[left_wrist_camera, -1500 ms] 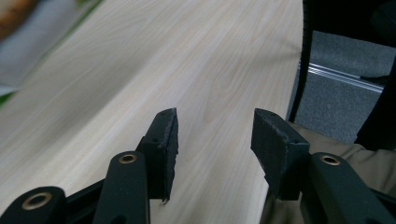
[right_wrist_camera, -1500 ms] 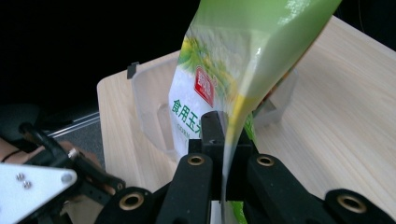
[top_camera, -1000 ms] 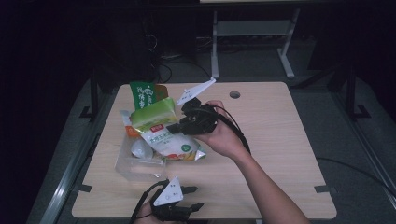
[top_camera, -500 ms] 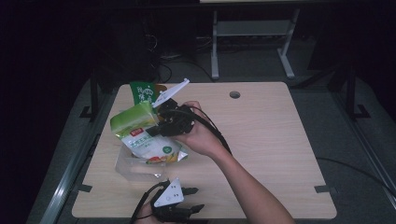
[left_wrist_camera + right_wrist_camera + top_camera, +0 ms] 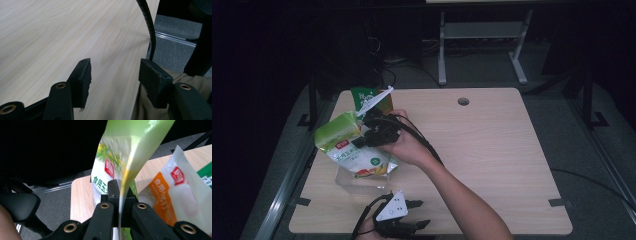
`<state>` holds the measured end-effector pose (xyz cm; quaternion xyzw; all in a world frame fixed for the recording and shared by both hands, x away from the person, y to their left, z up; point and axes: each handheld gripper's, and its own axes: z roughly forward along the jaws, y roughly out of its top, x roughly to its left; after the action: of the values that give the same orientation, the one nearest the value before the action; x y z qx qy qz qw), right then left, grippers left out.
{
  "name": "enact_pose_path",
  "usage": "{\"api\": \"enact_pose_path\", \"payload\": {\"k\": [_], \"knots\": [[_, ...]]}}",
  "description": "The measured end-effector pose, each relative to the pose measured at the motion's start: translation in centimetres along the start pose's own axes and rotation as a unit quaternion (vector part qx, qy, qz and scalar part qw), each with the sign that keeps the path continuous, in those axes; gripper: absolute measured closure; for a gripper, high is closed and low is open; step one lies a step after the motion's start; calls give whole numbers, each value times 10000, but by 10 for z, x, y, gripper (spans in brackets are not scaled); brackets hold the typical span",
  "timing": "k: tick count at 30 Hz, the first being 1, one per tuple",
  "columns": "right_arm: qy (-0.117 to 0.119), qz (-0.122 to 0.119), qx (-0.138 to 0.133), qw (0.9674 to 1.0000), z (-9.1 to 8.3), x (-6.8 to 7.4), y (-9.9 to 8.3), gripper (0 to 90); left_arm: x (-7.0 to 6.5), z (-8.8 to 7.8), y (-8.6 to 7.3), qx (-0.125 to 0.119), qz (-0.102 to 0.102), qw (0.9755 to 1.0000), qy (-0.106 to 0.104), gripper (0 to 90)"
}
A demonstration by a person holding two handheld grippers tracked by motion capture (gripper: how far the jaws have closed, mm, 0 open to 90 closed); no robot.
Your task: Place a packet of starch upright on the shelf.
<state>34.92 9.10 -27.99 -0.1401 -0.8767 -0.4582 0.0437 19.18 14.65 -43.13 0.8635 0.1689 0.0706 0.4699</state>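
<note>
My right gripper (image 5: 371,136) is shut on the edge of a green and white food pouch (image 5: 339,134) and holds it up over the table's left side. In the right gripper view the pouch (image 5: 125,157) rises edge-on out of the closed jaws of my right gripper (image 5: 120,192). A white and orange pouch (image 5: 175,192) lies just behind it. My left gripper (image 5: 417,214) rests at the table's front edge. Its jaws have just been opening, and nothing is between them in the left gripper view (image 5: 113,75).
A clear plastic container (image 5: 357,182) sits under the lifted pouch. A dark green package (image 5: 362,95) stands at the back left. The wooden table (image 5: 492,150) has a cable hole (image 5: 463,101) near its far edge. Metal rails run along the left side.
My right gripper has carried the green pouch to the left and slightly toward the table's edge. The left gripper has stayed at the front edge.
</note>
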Motion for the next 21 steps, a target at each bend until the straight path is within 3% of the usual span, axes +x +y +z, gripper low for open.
{"api": "enact_pose_path", "payload": {"k": [6,16,21], "knots": [[136,36,76,9999,21,1,3,899,0,-1,-2,-25,-142,9999,3,419],[343,247,208,9989,58,-3,-3,899,-1,-2,-2,-15,-107,9999,-36,401],[323,246,254,9989,70,-5,-11,897,-2,-1,-3,3,-95,9999,-47,402]]}}
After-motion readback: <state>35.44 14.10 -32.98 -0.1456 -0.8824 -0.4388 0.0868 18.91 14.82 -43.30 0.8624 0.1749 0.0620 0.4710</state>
